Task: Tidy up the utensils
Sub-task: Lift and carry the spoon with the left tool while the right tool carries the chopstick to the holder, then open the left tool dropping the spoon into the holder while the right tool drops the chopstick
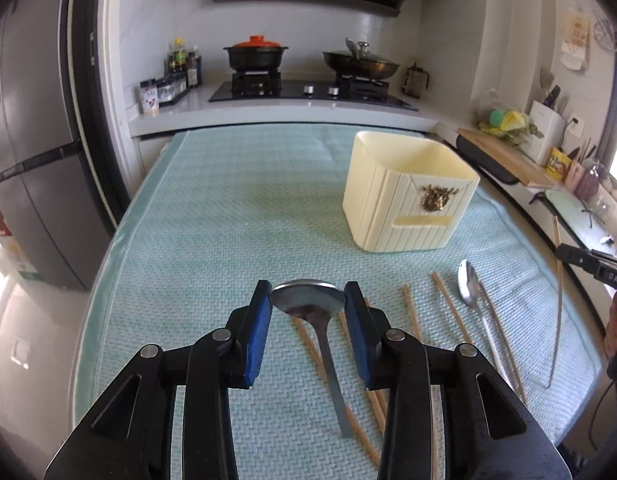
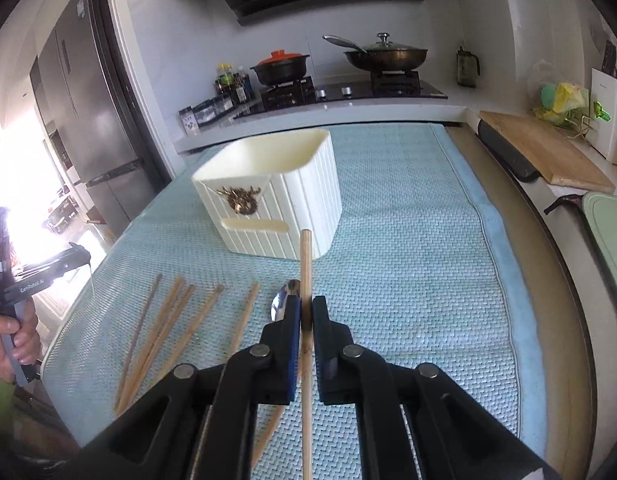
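Landmark: cream holder, standing upright on the teal mat that covers the worktop, its top open.

1. Left tongs, in front of the holder and to its left. Blue pads clamped across the bowl of a steel spoon; the handle trails down toward the camera over the mat. Judged: stiff, light, smooth metal, and a grip on the curved bowl is apt to slip or pivot. A hold on the flat handle would be surer.

2. Loose chopsticks, several, lying flat on the mat in front of the holder, fanned and partly crossed beneath the held spoon. Judged: light, rigid, prone to roll; best taken singly at mid-length.

3. Second spoon, flat on the mat in front of the holder and to its right, beside a chopstick.

4. Right tongs, in front of the holder. Closed tight on one chopstick, gripped some way below its blunt top end; that end points up toward the holder's front face. Judged: the long free length will swing, so tip it in end first.
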`<state>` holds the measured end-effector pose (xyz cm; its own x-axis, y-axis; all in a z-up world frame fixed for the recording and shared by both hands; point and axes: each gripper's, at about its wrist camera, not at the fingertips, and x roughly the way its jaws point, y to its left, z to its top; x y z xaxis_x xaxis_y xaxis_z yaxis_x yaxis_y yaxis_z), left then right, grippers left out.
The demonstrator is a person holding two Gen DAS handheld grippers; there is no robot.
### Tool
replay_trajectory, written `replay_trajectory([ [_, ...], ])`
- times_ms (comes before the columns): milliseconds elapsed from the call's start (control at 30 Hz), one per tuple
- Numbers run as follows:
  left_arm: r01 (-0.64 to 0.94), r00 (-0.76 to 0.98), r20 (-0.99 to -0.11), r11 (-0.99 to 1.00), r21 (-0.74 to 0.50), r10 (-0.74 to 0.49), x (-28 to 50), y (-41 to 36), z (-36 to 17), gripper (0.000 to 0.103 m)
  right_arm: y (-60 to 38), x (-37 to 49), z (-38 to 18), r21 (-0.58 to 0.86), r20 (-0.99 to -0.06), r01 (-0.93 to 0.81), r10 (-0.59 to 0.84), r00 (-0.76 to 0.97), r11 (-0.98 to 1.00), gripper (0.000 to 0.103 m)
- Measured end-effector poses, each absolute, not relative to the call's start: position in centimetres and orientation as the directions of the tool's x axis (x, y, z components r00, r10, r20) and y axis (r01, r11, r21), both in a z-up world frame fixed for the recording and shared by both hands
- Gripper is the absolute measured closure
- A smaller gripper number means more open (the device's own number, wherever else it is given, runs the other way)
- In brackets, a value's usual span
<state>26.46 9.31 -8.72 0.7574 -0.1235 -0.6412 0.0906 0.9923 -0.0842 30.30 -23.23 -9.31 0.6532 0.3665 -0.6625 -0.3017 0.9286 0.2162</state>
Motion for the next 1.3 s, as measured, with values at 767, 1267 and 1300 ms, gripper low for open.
replay_trajectory([
  [767, 0.175, 0.804, -0.553, 0.976, -0.129, -0.217, 32.9, 8.4, 3.3, 0.067, -20.9, 32.4, 4.2, 0.171, -0.45, -0.394, 0.427, 0.784, 0.903, 0.097],
  [1267, 0.195, 0.774, -0.595, 0.976, -0.1, -0.216, 46.8, 2.7, 3.5, 0.067, -16.4, 46.6, 6.5, 0.183, -0.425, -0.378, 0.42, 0.802, 0.908, 0.097],
  [1300, 0.194, 0.76, -0.614, 0.976, -0.099, -0.214, 47.4, 2.3, 2.5, 0.067, -16.0, 47.6, 5.2, 0.19, -0.457, -0.373, 0.418, 0.785, 0.908, 0.097],
])
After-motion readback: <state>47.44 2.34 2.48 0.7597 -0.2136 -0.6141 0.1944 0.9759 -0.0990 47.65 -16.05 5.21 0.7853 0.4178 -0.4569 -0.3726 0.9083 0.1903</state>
